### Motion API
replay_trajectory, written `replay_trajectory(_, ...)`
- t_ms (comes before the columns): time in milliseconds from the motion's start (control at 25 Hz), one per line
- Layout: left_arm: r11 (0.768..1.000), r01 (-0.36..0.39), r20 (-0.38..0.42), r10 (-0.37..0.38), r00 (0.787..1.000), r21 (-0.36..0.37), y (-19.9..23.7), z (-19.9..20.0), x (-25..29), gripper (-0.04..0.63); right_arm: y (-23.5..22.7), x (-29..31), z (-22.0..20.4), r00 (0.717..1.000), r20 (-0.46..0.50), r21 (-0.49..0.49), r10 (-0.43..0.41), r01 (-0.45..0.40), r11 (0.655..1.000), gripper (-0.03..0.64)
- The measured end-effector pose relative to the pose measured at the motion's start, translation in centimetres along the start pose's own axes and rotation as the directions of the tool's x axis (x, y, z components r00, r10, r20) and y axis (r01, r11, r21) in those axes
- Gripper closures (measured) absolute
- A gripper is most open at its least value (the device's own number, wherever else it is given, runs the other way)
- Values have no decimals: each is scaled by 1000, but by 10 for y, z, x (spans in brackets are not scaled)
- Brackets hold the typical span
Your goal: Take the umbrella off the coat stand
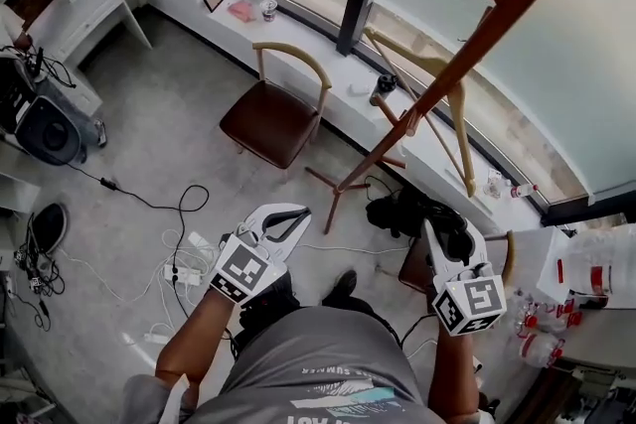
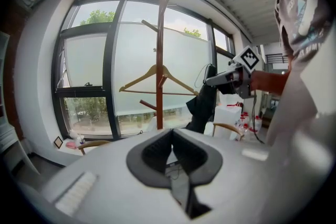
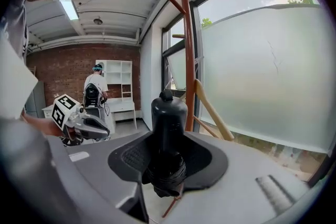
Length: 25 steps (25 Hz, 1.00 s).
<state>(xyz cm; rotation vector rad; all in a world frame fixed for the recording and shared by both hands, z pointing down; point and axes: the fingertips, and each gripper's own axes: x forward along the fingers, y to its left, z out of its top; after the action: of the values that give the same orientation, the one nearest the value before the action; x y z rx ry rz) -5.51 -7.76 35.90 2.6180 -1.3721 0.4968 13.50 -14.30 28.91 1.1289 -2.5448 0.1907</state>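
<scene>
A tall brown wooden coat stand (image 1: pixel 467 55) leans across the head view, with a wooden hanger (image 1: pixel 444 79) on it. My right gripper (image 1: pixel 437 228) is shut on the handle of a black folded umbrella (image 1: pixel 412 212). That handle (image 3: pixel 169 118) stands upright between the jaws in the right gripper view, with the stand's pole (image 3: pixel 188 60) just behind it. In the left gripper view the umbrella (image 2: pixel 202 105) hangs down to the right of the pole (image 2: pixel 159 60). Whether it touches the hanger (image 2: pixel 157 78) I cannot tell. My left gripper (image 1: pixel 296 215) is shut and holds nothing.
A wooden chair (image 1: pixel 273 114) stands by the window sill (image 1: pixel 328 65). Cables and a power strip (image 1: pixel 179 271) lie on the floor. Equipment (image 1: pixel 45 124) sits at the left, bottles (image 1: pixel 542 333) and a white box (image 1: pixel 596 263) at the right. A person (image 3: pixel 96 89) stands far back.
</scene>
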Motion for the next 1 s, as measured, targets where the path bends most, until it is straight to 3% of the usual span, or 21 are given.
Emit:
replay_trajectory(360,999,13,14,-13,1000,30,-7,7,-13,592,29,-32,21,998,35,-8,49,-49,999,457)
replay_trajectory(1000,998,47,6,-48,999,41,-15,2,-18,592,41,-54,38,997,72,-20,15,-13,1000,457)
